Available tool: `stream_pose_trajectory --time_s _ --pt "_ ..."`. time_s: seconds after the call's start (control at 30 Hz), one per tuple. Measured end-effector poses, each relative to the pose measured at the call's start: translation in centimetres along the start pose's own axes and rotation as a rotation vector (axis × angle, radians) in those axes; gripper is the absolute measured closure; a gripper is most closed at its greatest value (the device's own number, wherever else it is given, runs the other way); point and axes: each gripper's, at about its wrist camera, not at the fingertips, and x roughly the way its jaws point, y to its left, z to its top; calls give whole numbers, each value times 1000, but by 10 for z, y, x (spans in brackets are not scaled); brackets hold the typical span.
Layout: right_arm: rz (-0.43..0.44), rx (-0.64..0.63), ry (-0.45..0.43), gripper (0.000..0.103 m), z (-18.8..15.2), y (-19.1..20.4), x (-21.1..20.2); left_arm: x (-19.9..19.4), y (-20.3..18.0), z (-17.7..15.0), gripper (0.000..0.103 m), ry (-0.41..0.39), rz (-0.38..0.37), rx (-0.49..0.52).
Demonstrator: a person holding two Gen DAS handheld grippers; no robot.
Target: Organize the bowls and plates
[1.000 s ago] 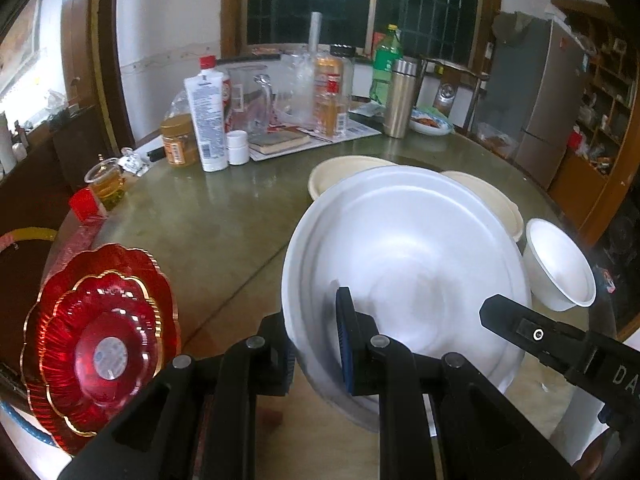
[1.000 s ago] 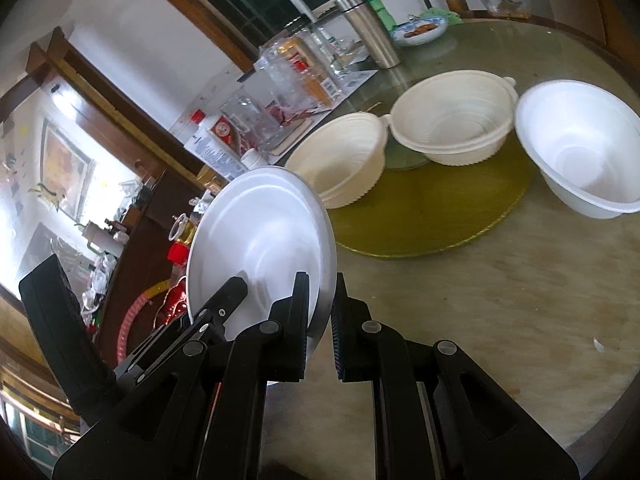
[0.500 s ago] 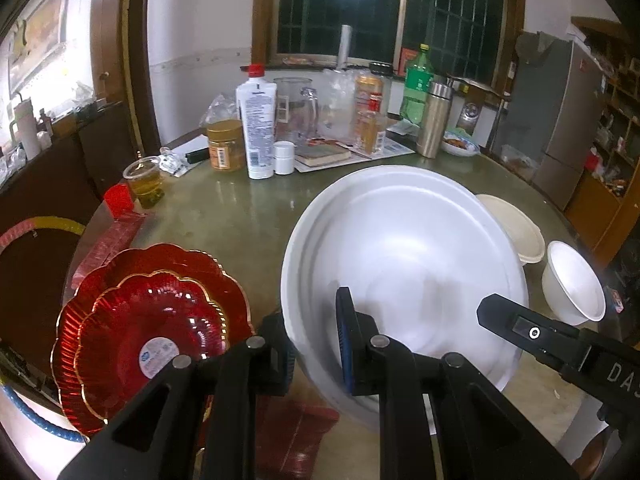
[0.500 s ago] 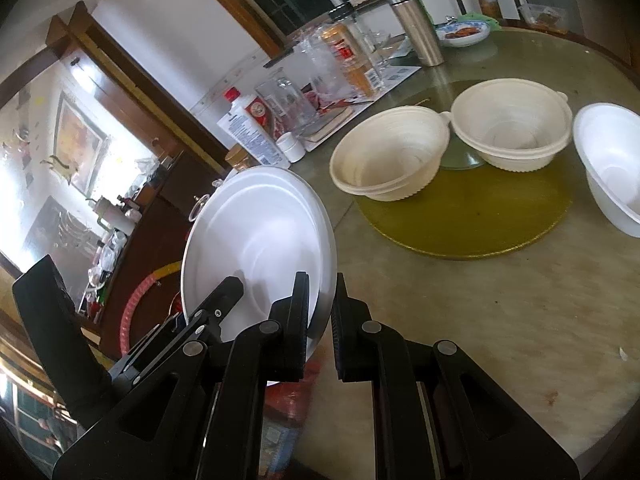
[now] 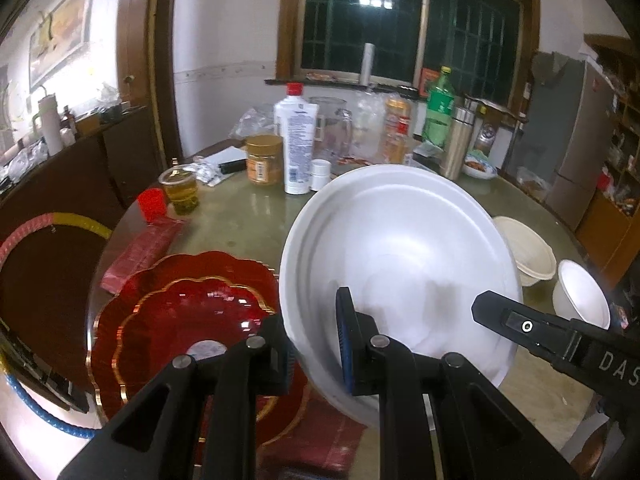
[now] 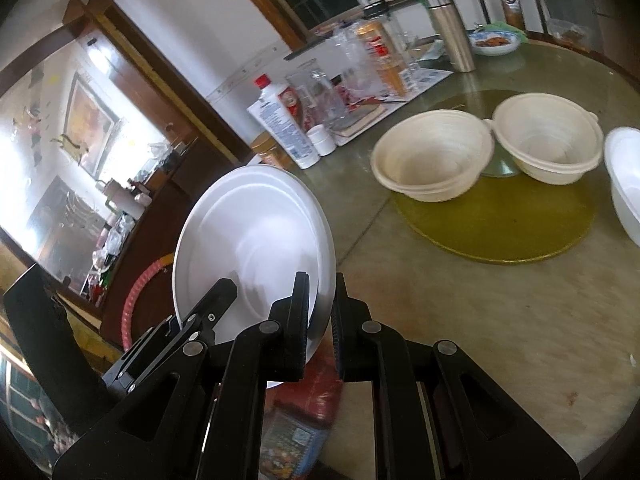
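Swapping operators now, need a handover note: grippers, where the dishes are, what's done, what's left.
Left gripper and right gripper: both shut on the rim of the round white foam plate, held tilted above the table edge.
Stacked red scalloped gold-rimmed plates lie beside it, to the left.
Two cream plastic bowls and a white foam bowl sit loose, unstacked.
Done: white plate lifted. Left: set it down, then probably stack the bowls.

Rear wall (image 5: 224, 32) white, plain. Dark barred window (image 5: 404, 20) in brown wooden frame at 12 o'clock; a ceiling light reflects in its glass. Wooden door frame (image 5: 154, 60) at 10 o'clock. Framed picture (image 5: 60, 44) on the bright wall at 9 to 10 o'clock, above a dark sideboard (image 5: 72, 168) carrying clutter. Grey refrigerator (image 5: 560, 136) at 2 o'clock, wooden shelving (image 5: 624, 120) beside it at 3 o'clock.
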Motion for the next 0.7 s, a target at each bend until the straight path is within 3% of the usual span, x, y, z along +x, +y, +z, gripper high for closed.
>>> stream_pose_trajectory --time_s 0.43,0.7 --pt "84 -95 84 93 -6 62 49 -7 68 -1 86 -5 118 -99" --pt "99 -116 132 93 -12 75 74 2 90 -5 87 20 160 -132"
